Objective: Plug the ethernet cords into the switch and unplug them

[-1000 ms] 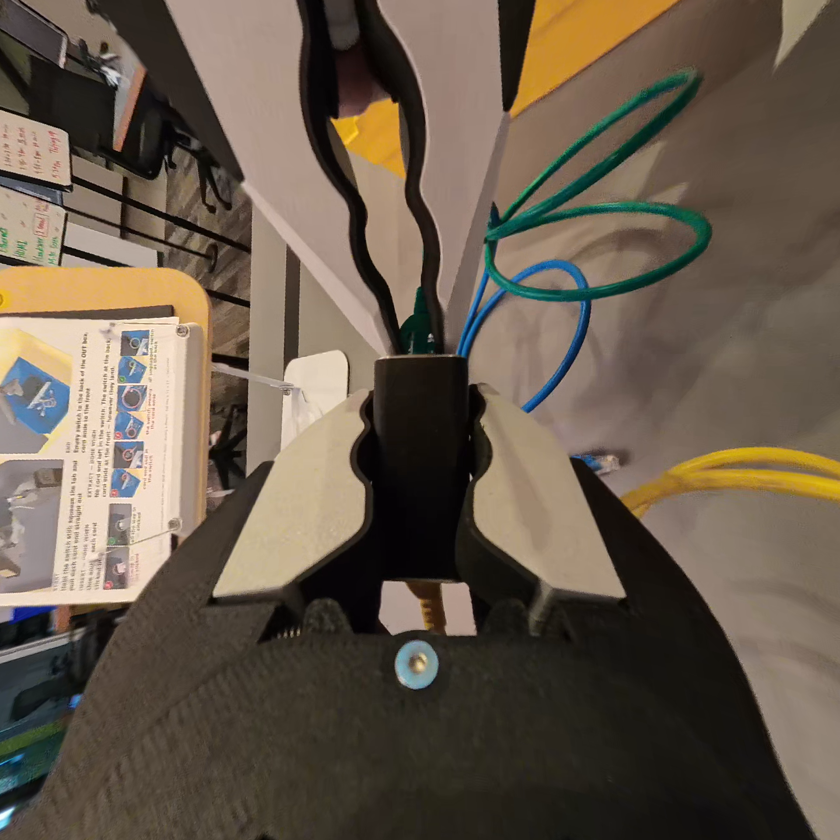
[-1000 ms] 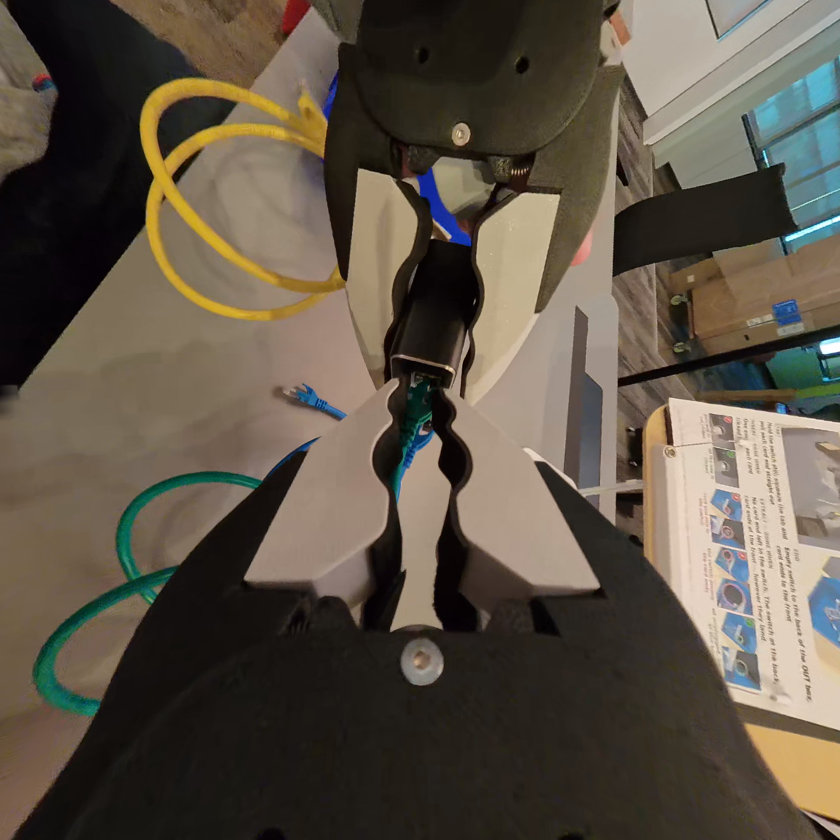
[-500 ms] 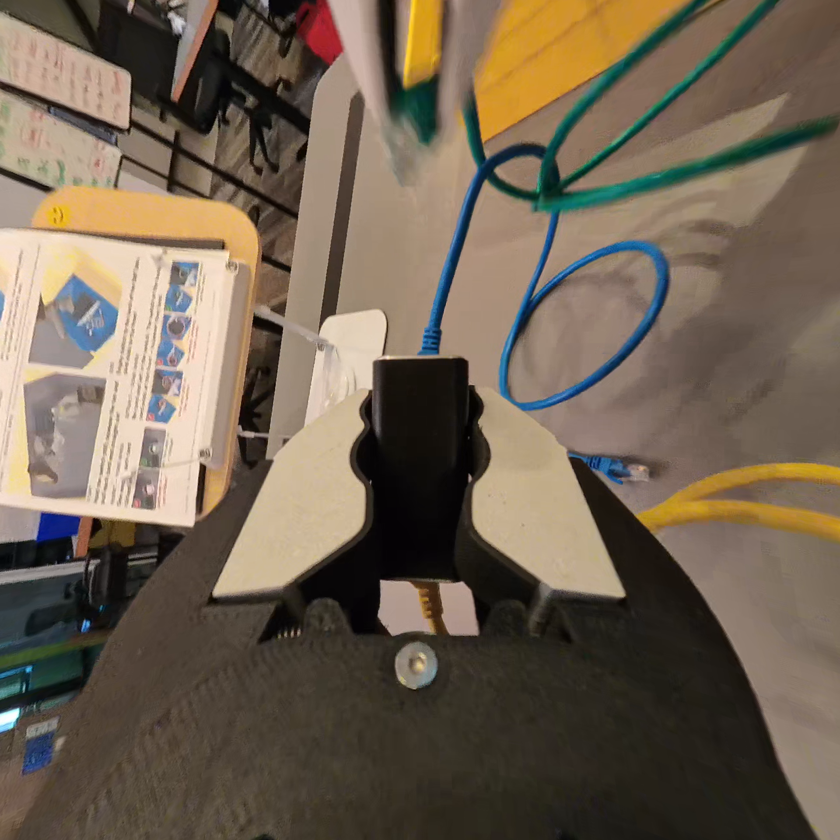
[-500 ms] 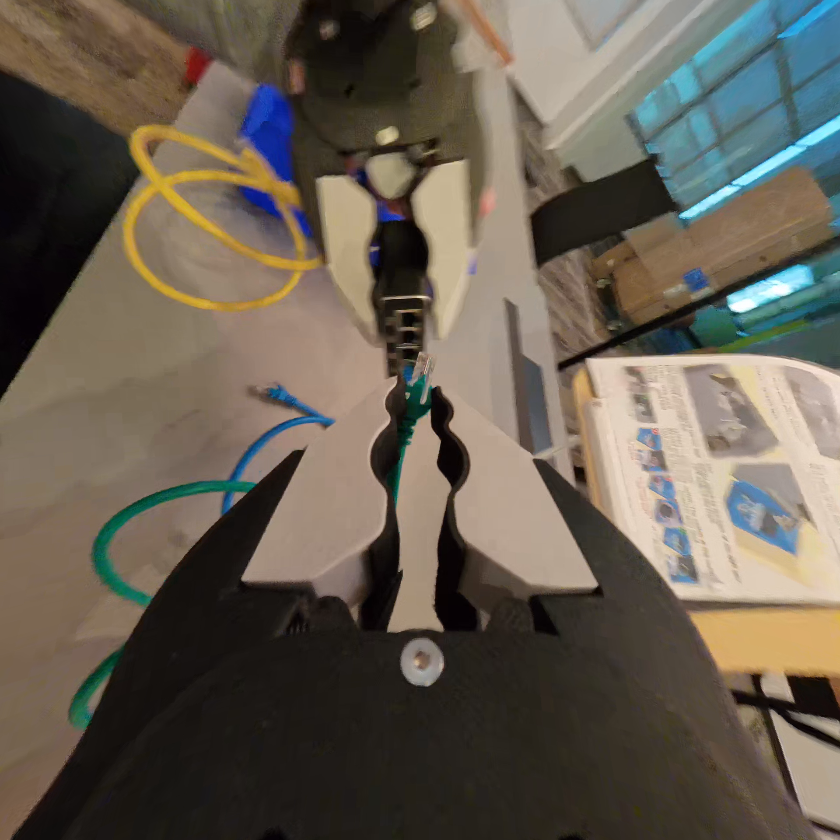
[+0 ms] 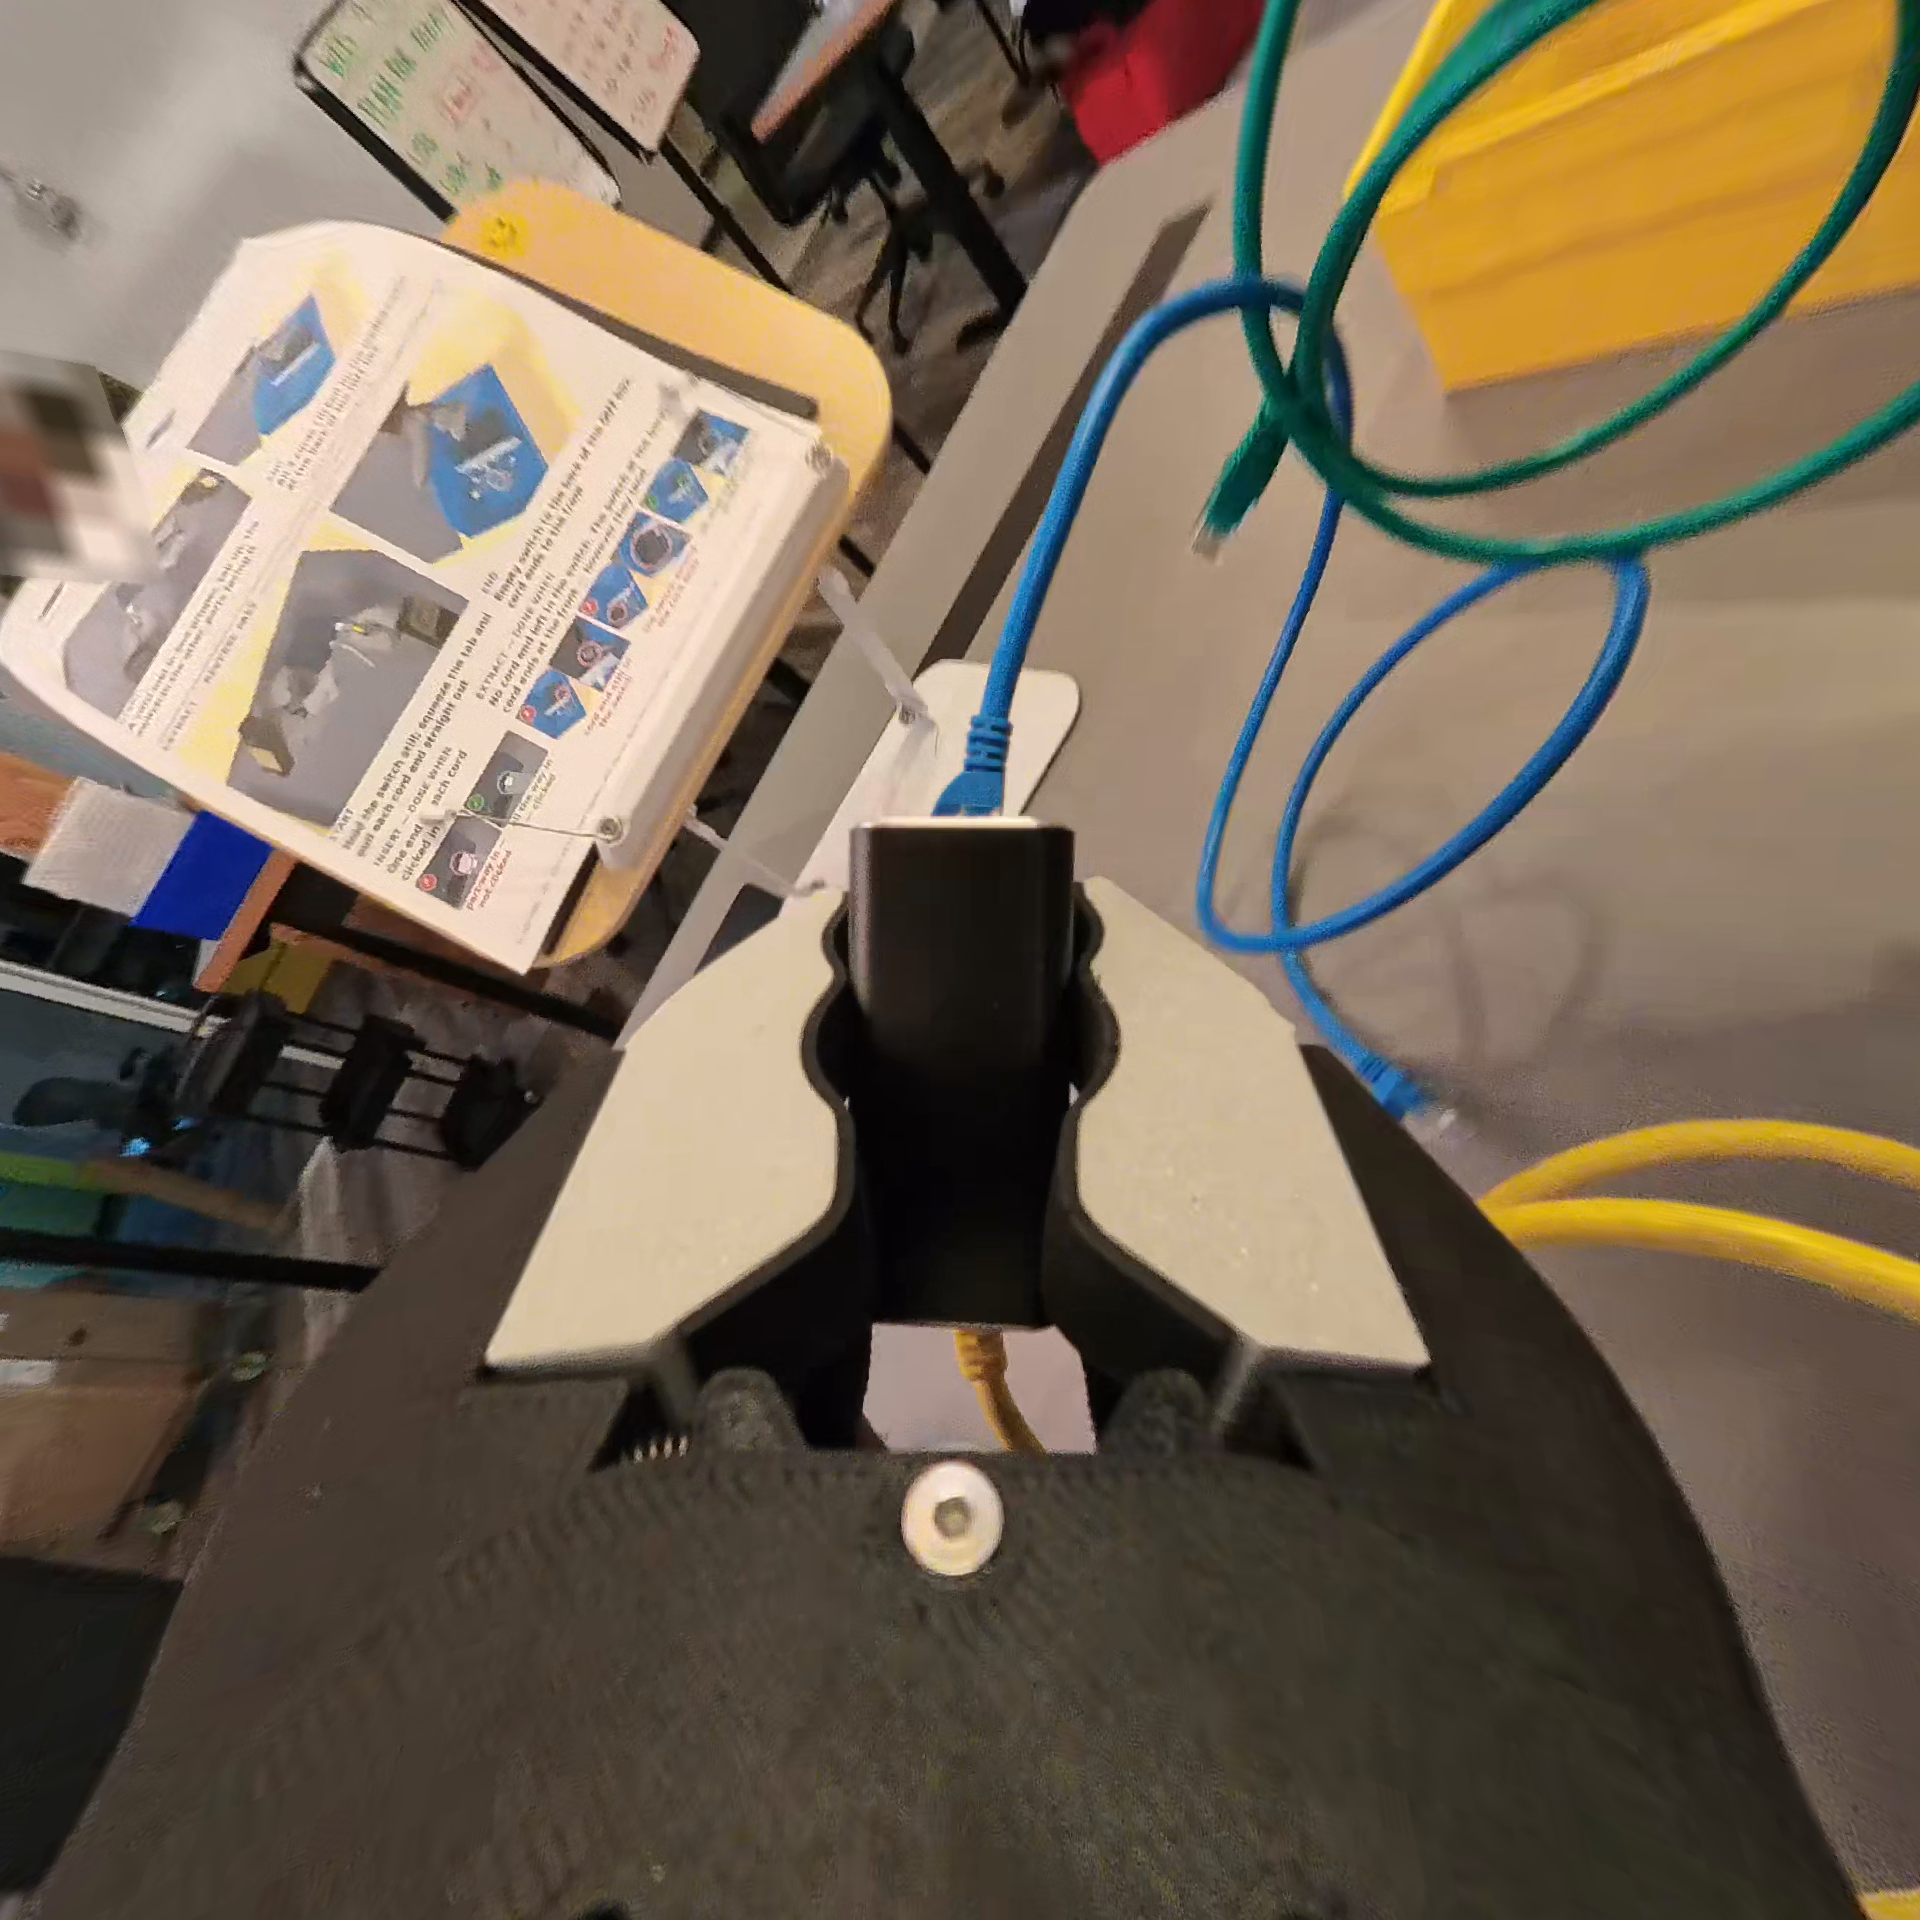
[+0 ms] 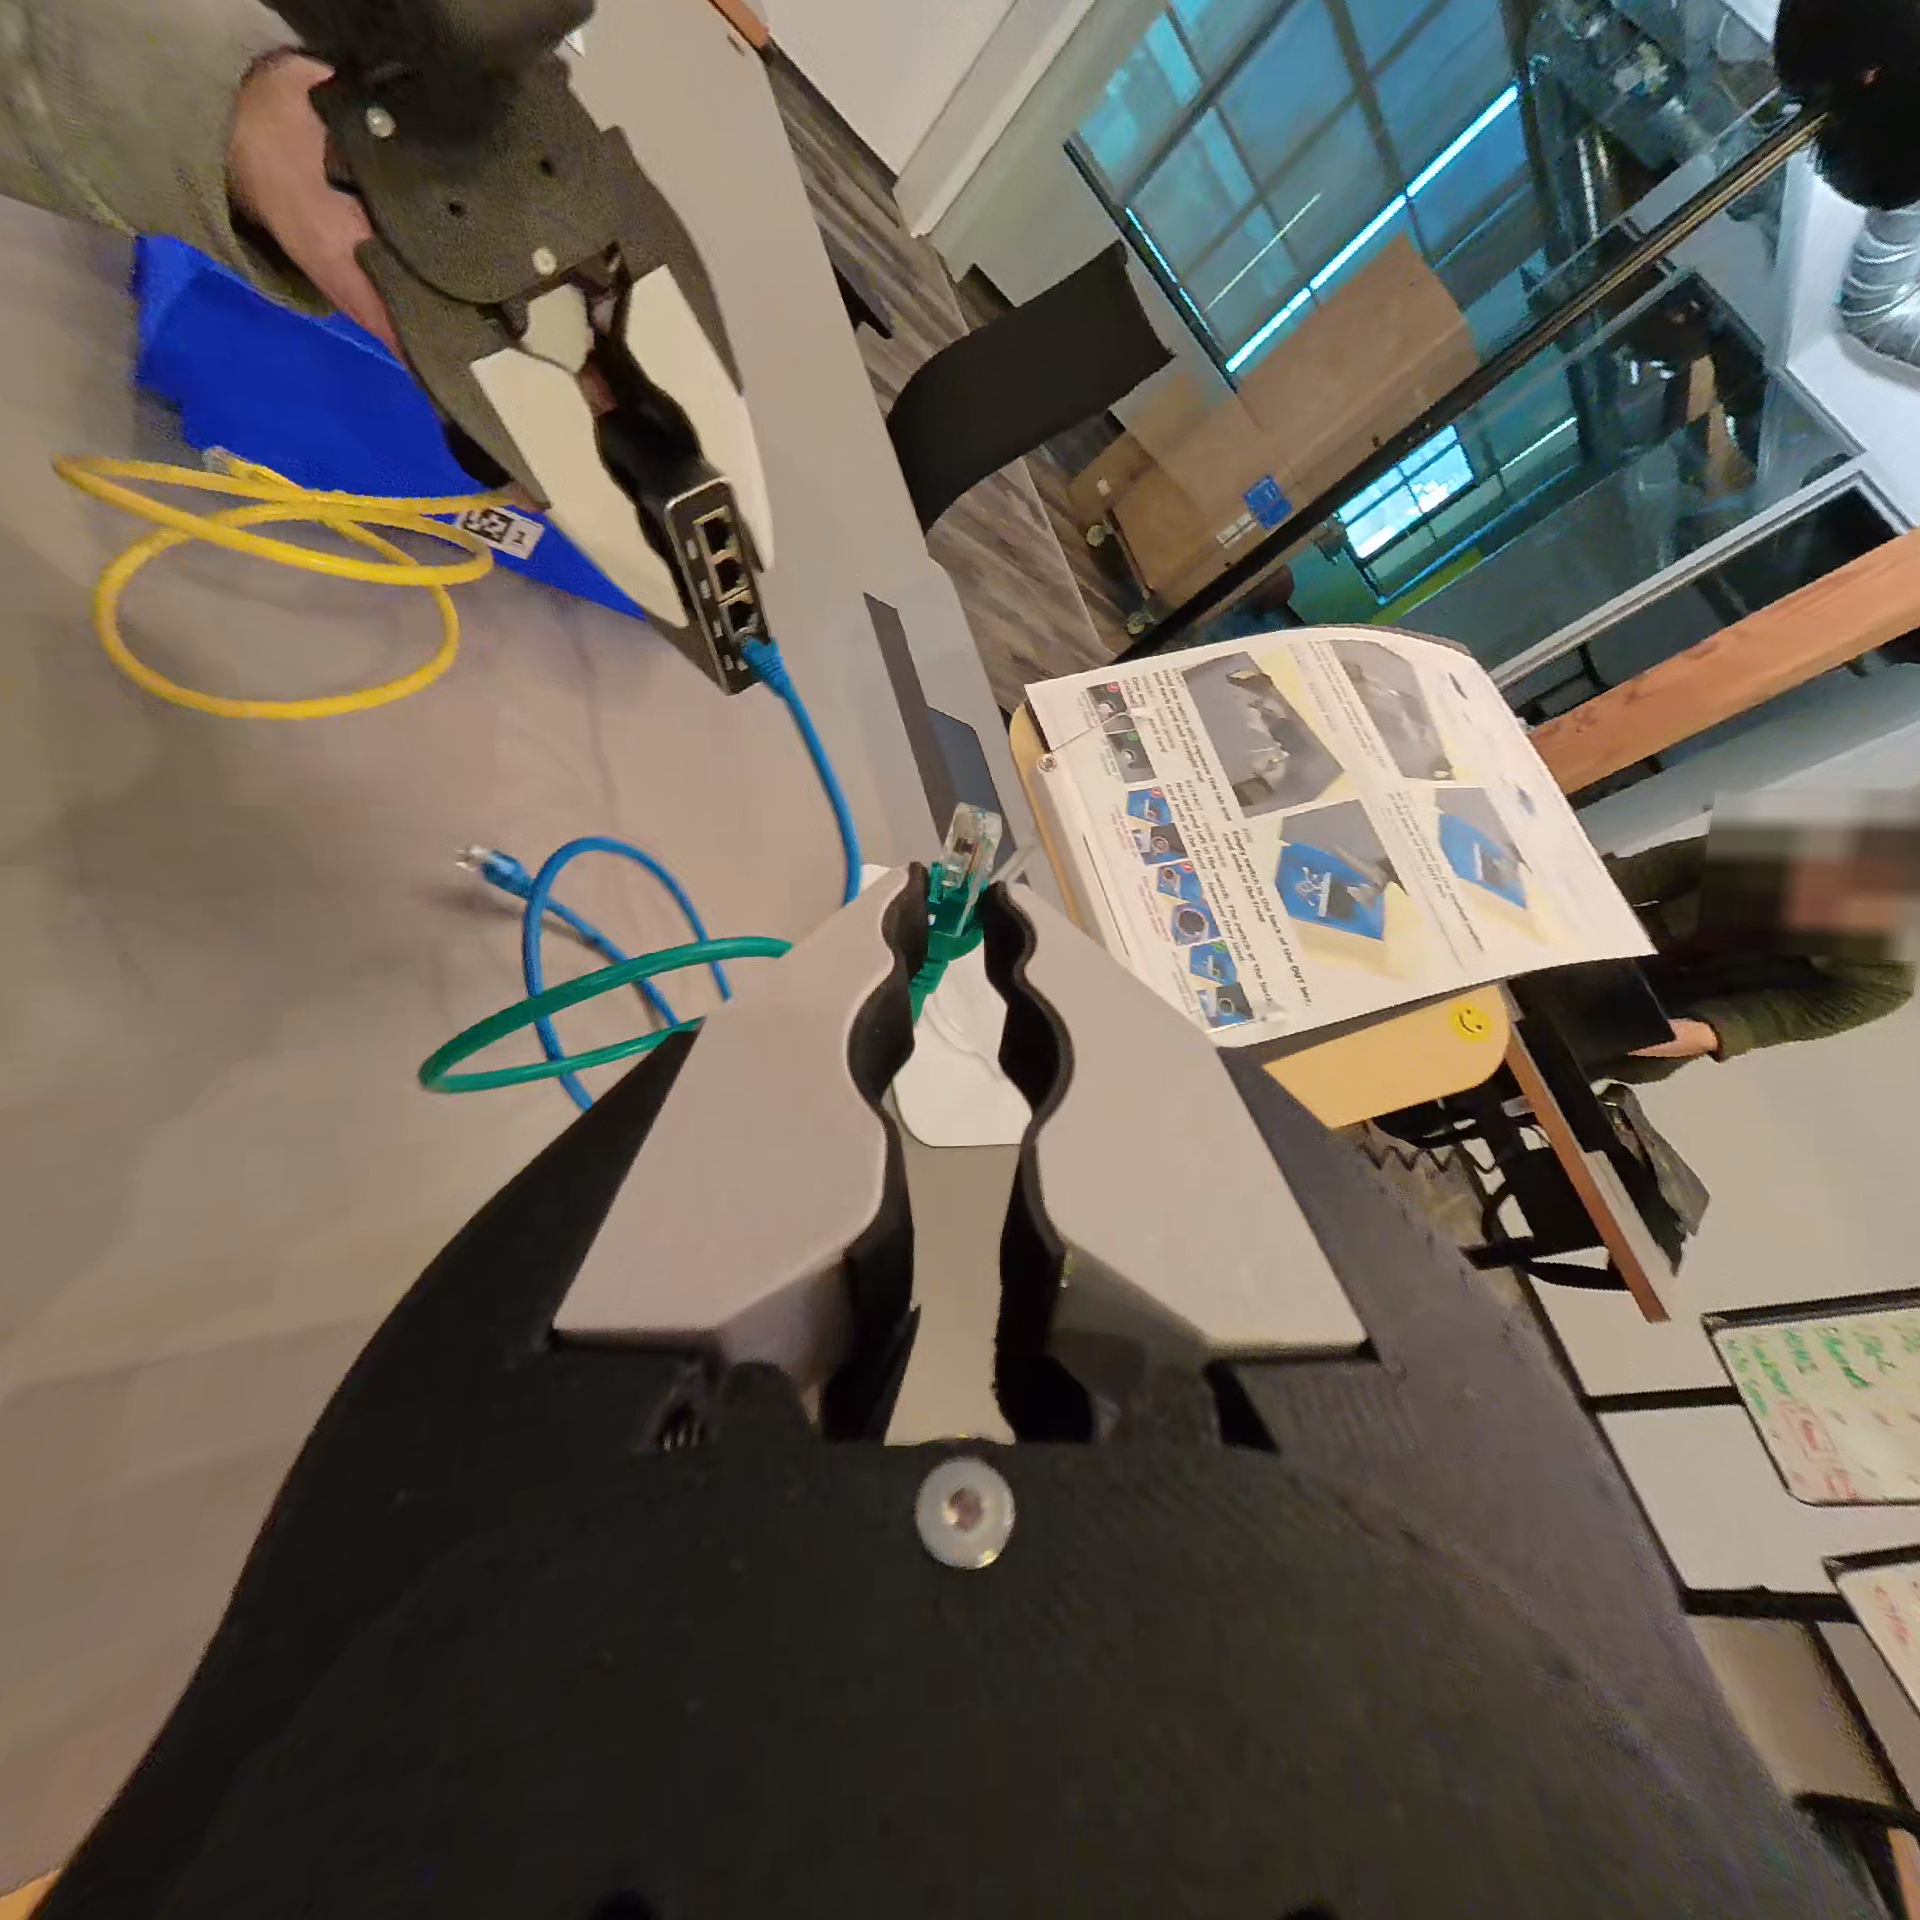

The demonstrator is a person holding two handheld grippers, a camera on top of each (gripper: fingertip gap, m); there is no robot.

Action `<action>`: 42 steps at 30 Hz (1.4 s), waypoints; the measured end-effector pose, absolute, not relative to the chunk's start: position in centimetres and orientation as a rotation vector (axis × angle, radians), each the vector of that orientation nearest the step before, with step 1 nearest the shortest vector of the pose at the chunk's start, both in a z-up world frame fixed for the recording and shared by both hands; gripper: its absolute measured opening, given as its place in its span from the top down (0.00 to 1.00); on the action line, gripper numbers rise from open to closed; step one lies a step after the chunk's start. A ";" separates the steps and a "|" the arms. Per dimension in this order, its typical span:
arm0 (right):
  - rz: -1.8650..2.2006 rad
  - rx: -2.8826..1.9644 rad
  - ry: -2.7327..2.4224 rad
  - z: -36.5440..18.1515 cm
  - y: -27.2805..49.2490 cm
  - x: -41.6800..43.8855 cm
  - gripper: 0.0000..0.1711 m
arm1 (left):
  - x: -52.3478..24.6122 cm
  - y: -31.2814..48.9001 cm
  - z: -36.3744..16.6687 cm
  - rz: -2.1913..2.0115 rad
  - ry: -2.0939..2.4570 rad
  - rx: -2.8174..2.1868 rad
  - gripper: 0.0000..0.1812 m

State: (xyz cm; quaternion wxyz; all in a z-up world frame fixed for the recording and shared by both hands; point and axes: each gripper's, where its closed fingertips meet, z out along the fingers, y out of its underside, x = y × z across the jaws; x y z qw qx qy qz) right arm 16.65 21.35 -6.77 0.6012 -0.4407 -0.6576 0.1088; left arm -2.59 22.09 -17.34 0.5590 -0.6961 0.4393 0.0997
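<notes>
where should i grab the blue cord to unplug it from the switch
Grip the blue cord on its plug boot, right where it enters the switch. Come in along the cord's line, facing the ports, since the plug sits straight in the lowest port and the cord bends away below it.

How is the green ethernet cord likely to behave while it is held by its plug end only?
The green cord probably flops: it trails in loose loops behind the right gripper. Its clear plug looks rigid but small, so possibly slippery.

Printed instruction sheet (image 6: 1340, 821) on a stand, two handwritten whiteboards (image 6: 1839, 1392), and a square-code sticker (image 6: 497, 530) on the blue bin.
</notes>
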 end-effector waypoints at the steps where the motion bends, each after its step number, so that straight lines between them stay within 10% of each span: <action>1: 0.255 -1.025 -1.535 -7.2 21.2 16.5 0.96 | -2.3 21.9 -16.6 0.218 1.025 -1.617 0.80; 21: 0.745 -1.278 -1.538 -13.8 24.0 7.1 0.96 | 9.5 14.3 -16.2 0.190 1.539 -1.163 0.80; 42: 0.284 -1.165 -1.080 3.1 27.6 20.9 0.96 | 3.8 18.3 -20.8 0.359 1.492 -1.380 0.80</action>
